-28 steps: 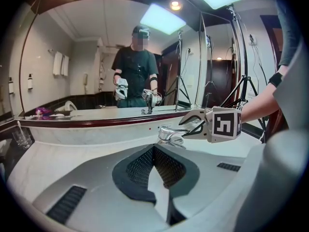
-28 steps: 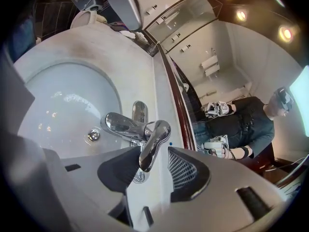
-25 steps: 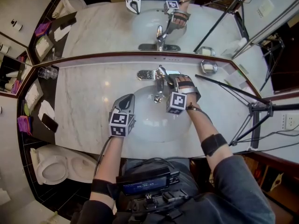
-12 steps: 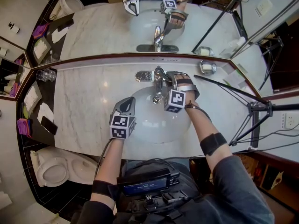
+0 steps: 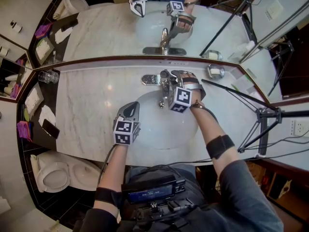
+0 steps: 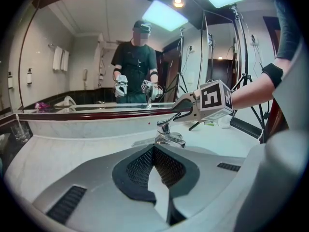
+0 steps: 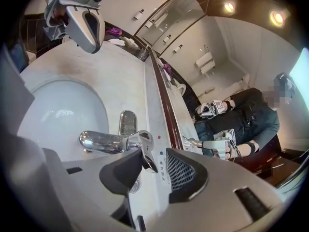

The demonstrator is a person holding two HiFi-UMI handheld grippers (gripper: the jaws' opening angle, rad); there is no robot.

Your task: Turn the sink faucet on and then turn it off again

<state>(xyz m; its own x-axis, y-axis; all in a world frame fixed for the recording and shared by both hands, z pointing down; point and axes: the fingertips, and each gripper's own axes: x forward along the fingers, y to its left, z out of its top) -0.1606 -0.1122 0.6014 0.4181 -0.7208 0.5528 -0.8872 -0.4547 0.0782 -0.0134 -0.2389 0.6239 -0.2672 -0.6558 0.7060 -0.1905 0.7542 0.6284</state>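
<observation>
Straddling the lever (image 7: 143,150) of the faucet (image 7: 104,142) at the middle of the back edge of the desk (image 5: 96,100), the right gripper (image 7: 153,166) has just been narrowing its fingers, not yet clamped, to work it. The left gripper (image 6: 153,151) waits clear, fingers closed and empty, above the sink (image 5: 149,124), which looks dry.

Faucet (image 5: 165,79) behind basin (image 5: 150,125), before mirror (image 5: 107,33)

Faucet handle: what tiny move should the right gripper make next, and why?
Probably squeeze shut a little more. The right gripper has just been closing, and the faucet handle sits between its jaws, but one pad is apart from it. No water shows at the spout, so a firm hold should come before lifting.
</observation>
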